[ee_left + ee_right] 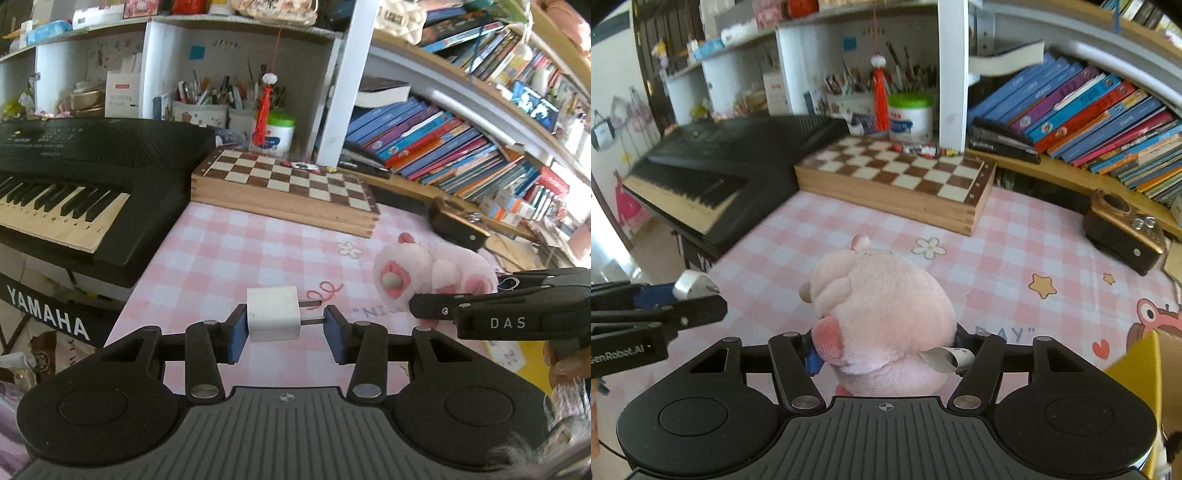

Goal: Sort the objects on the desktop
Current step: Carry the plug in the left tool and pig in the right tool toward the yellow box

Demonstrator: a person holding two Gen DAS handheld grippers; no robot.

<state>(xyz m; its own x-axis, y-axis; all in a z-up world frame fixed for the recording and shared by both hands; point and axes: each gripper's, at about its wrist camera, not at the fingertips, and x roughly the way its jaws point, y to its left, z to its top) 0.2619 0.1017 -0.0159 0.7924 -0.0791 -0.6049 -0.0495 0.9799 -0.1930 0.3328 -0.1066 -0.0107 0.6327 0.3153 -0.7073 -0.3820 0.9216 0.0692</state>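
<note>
Left gripper [283, 325] clamps a white charger plug [272, 313] at frame centre, above the pink checked tabletop [229, 258]. Right gripper [886, 354] squeezes a pink plush toy [882, 314], lower centre. "YAMAHA" reads on the keyboard stand [48, 312], lower left; "DAS" on the right gripper's body.

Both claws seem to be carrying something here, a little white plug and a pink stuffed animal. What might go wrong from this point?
The left gripper holds the white charger end to end, one pad against its thin prongs, so it may twist or slip out. The right gripper squeezes the soft pink plush toy near its lower end; the toy might sag or slide free. The two grippers are close together and might bump.
</note>
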